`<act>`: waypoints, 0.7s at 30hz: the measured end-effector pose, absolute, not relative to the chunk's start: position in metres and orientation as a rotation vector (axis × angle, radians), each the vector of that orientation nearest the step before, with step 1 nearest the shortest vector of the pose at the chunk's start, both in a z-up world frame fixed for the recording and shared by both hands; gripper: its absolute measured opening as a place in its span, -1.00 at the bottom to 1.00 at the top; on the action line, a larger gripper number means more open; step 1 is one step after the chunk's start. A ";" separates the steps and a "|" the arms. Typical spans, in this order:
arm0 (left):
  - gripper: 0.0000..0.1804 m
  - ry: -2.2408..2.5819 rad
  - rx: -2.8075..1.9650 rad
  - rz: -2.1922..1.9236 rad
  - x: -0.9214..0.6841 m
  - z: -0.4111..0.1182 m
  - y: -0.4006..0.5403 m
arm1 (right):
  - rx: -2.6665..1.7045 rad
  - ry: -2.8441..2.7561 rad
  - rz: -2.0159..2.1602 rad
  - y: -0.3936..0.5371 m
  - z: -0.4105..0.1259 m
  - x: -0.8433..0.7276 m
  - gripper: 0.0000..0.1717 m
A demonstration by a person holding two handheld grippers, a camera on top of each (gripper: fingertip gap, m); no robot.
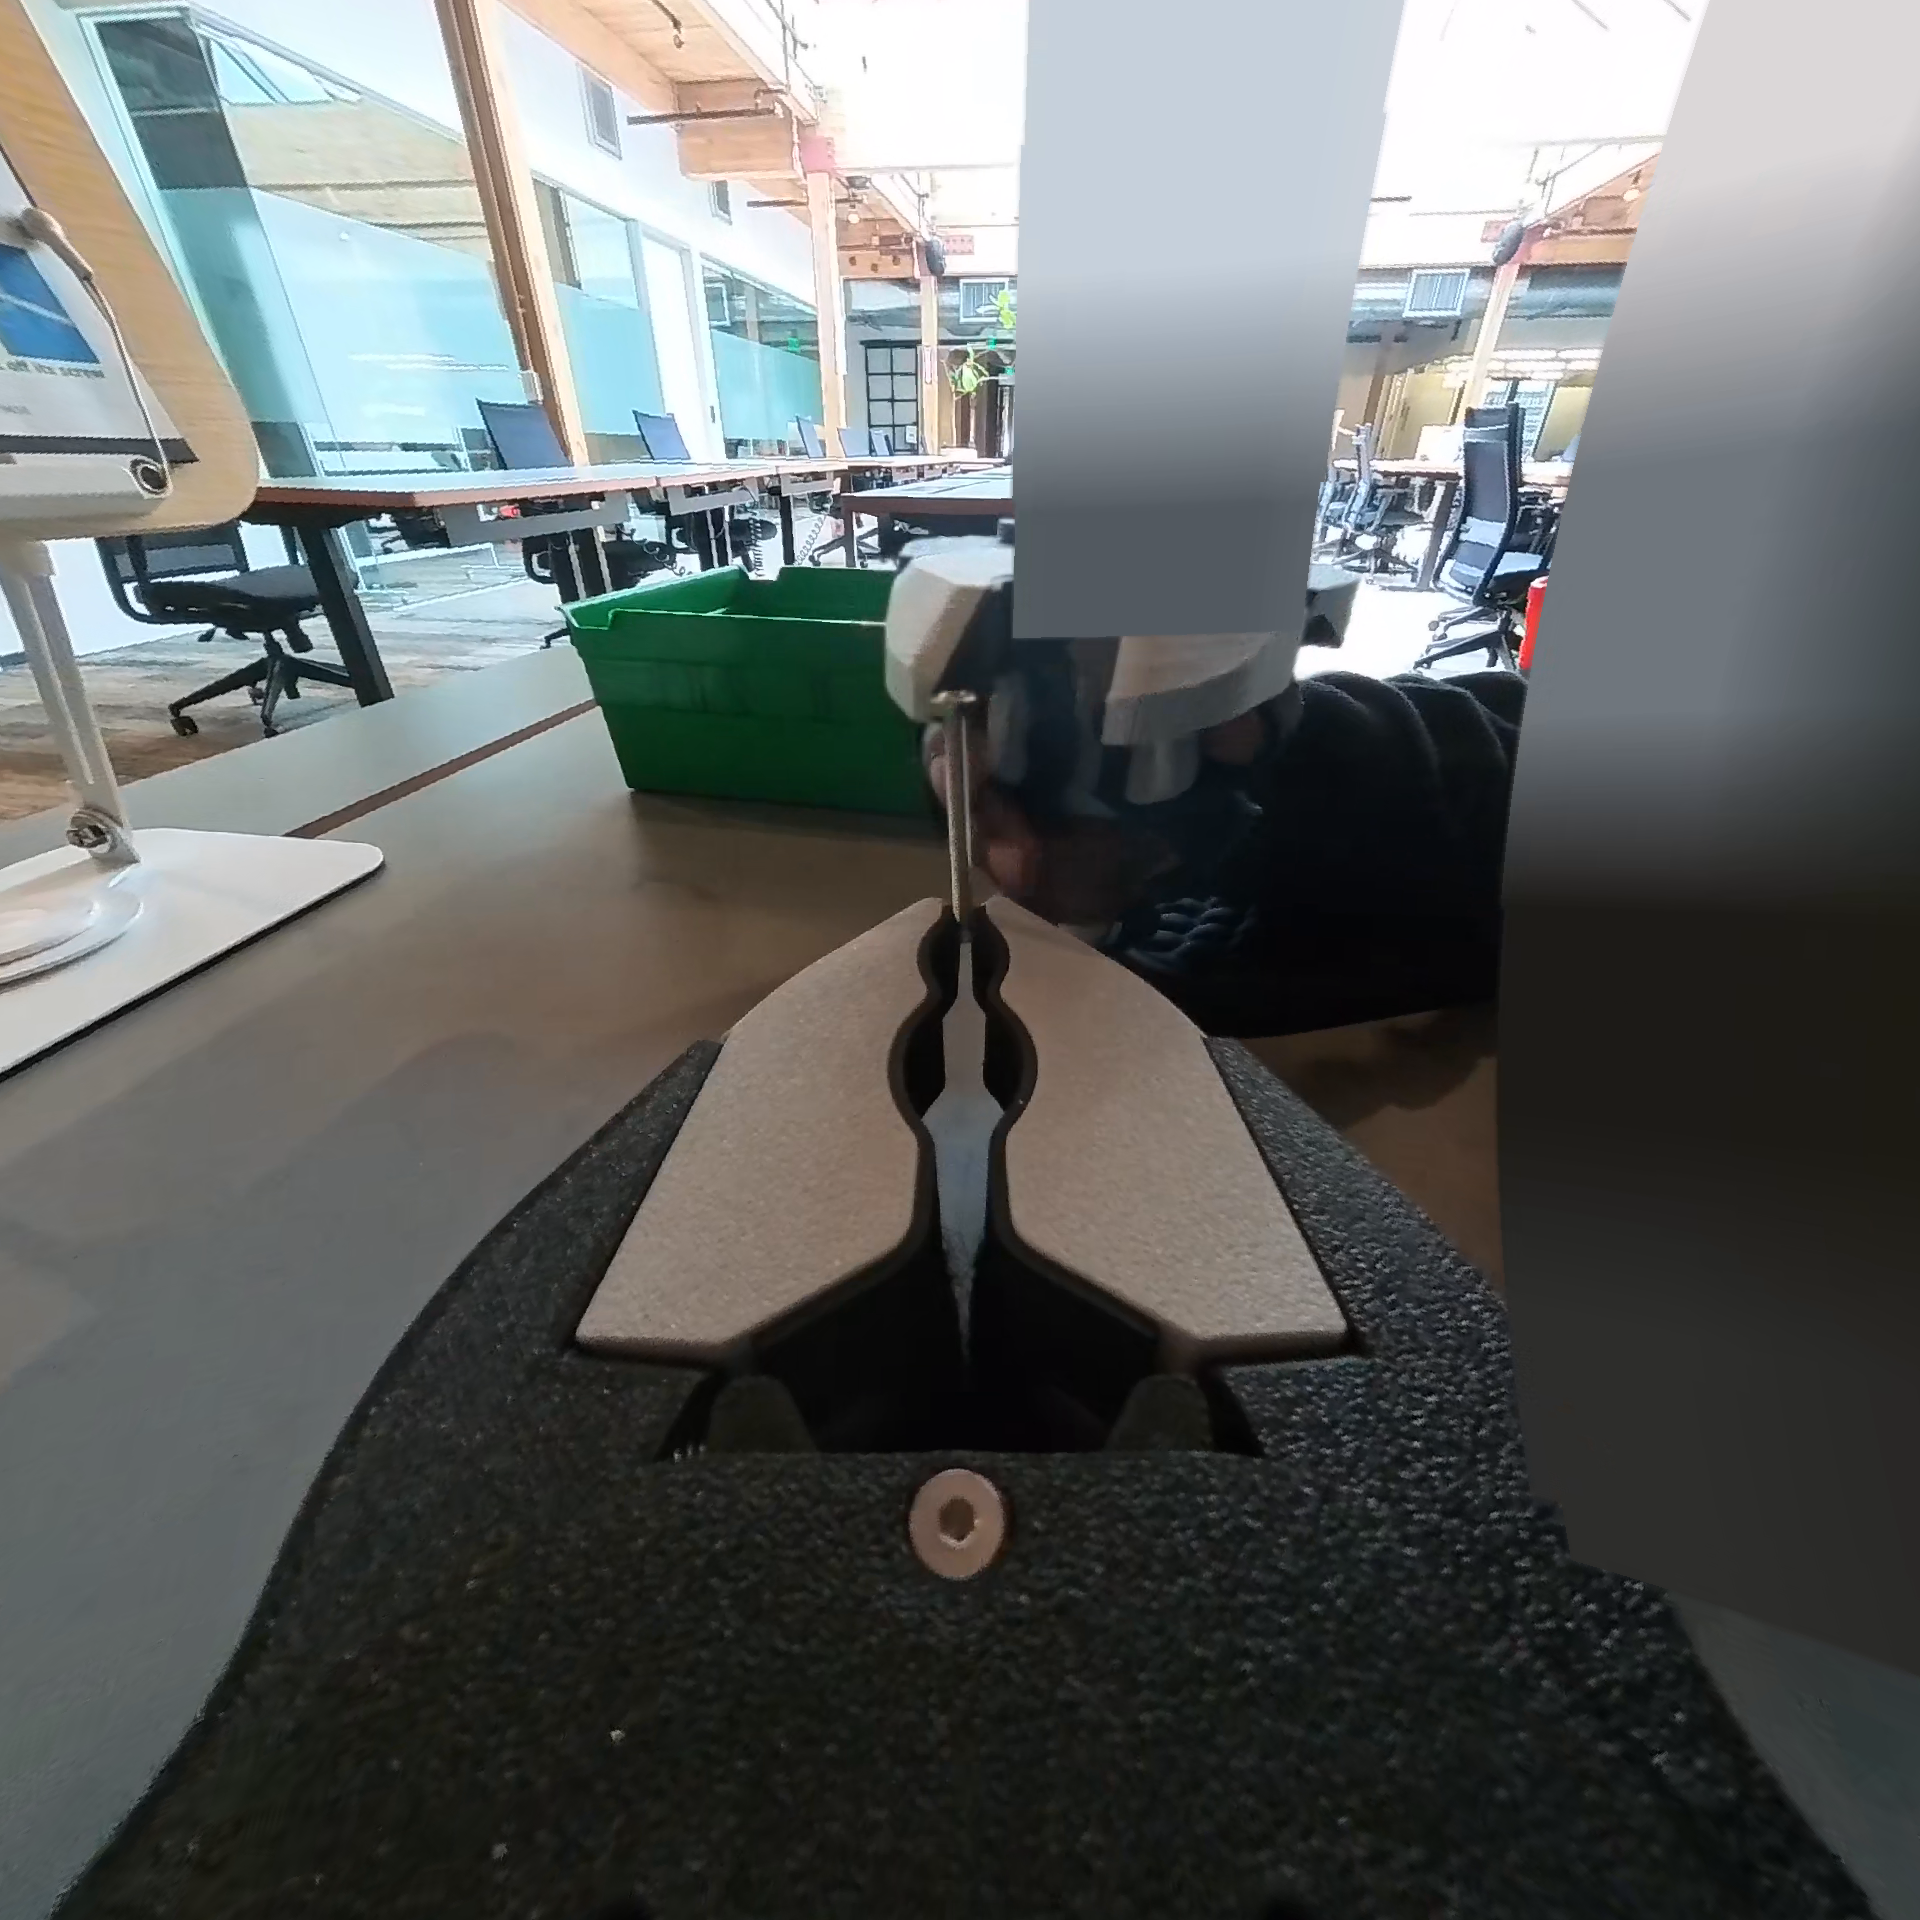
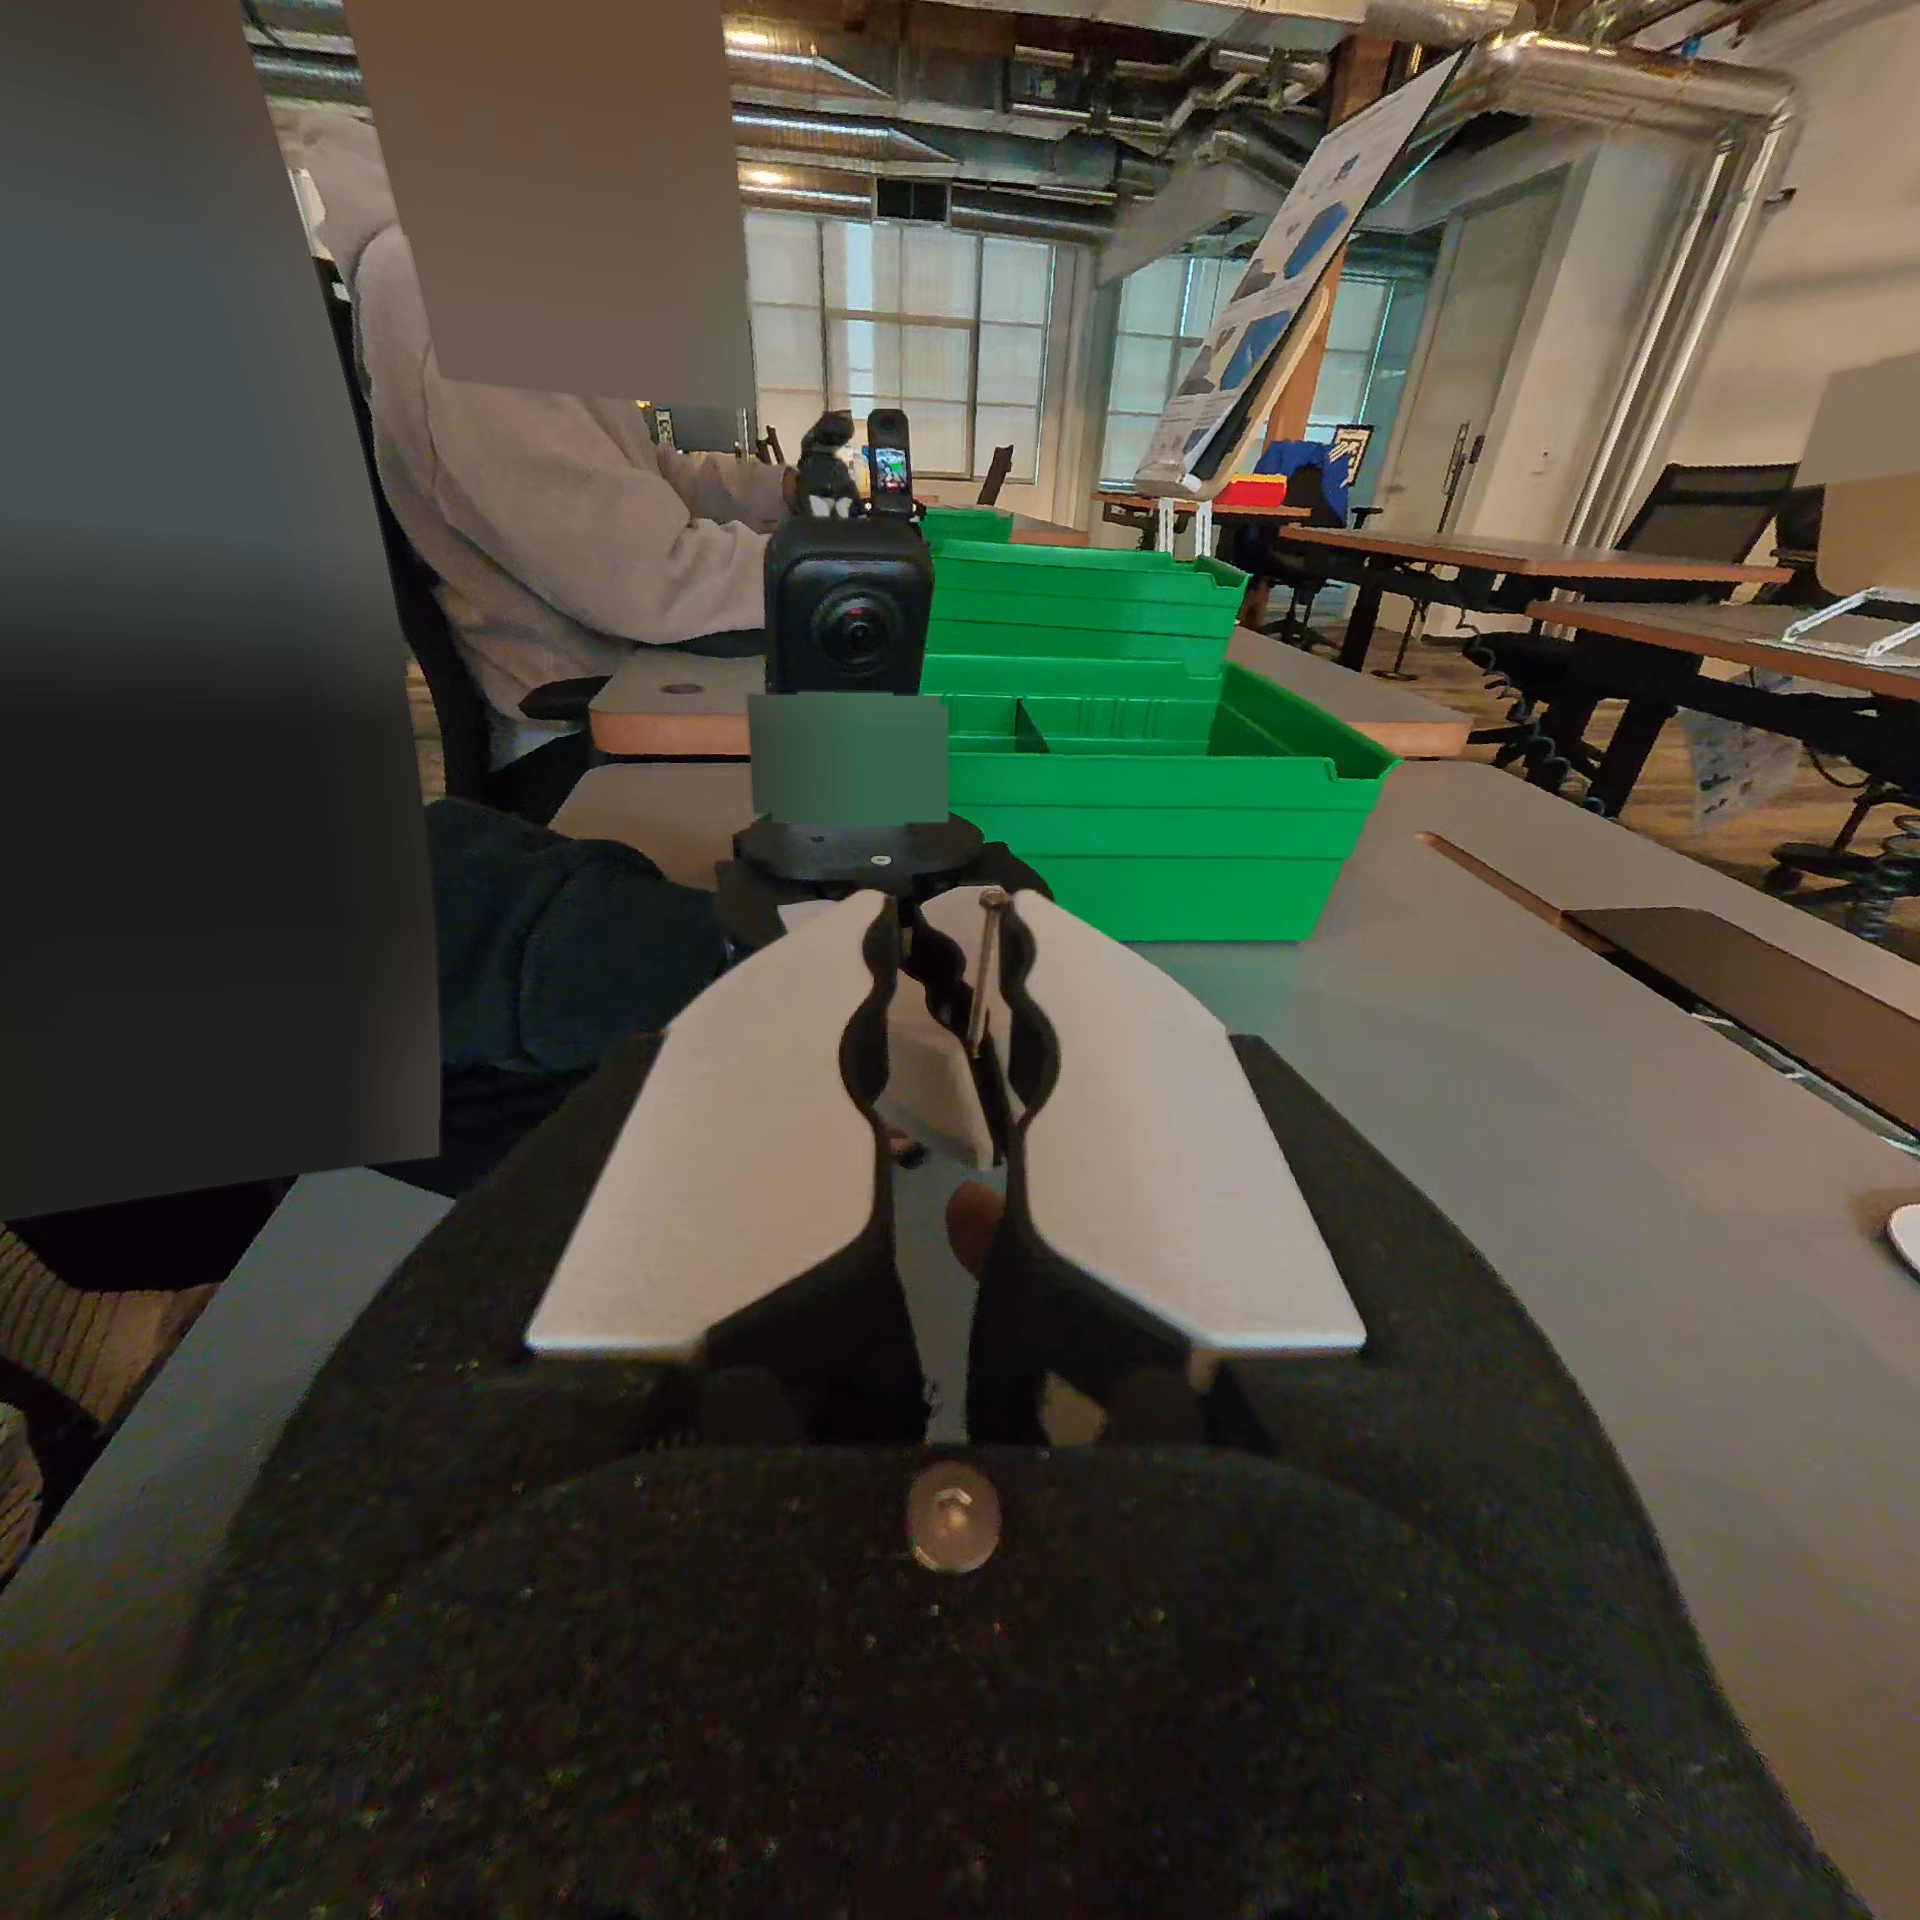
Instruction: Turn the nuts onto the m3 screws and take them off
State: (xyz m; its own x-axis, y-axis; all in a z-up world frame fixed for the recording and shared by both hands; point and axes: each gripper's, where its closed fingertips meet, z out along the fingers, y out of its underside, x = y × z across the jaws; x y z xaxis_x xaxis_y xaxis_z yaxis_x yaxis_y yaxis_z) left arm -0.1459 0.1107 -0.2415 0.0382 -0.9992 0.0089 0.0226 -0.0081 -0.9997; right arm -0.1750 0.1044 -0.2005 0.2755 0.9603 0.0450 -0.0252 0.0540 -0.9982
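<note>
In the left wrist view, the left gripper [image 1: 966, 920] at frame centre has its fingers pinched on the lower end of a long thin screw [image 1: 961, 810], which stands upright, its long axis vertical. Just beyond and above, the right gripper [image 1: 1039, 665] meets the screw's head. From the right wrist view, that gripper [image 2: 945, 925] stands at a narrow gap, the screw [image 2: 985, 966] lying beside its right finger [image 2: 1049, 935]; contact with the left one cannot be told. A green bin [image 2: 1143, 831] sits farther back.
</note>
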 end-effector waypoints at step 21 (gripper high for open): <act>-0.99 1.150 -1.224 -1.200 -0.146 -0.241 0.112 | -1.245 -1.006 1.003 0.101 -0.197 -0.173 -0.89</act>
State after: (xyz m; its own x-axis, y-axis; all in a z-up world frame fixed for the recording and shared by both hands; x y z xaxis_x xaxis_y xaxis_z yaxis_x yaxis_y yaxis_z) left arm -0.1463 0.1124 -0.2412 0.0444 -0.9989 0.0174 0.0258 -0.0163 -0.9995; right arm -0.1733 0.1011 -0.1967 0.2573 0.9652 0.0464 -0.0440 0.0597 -0.9973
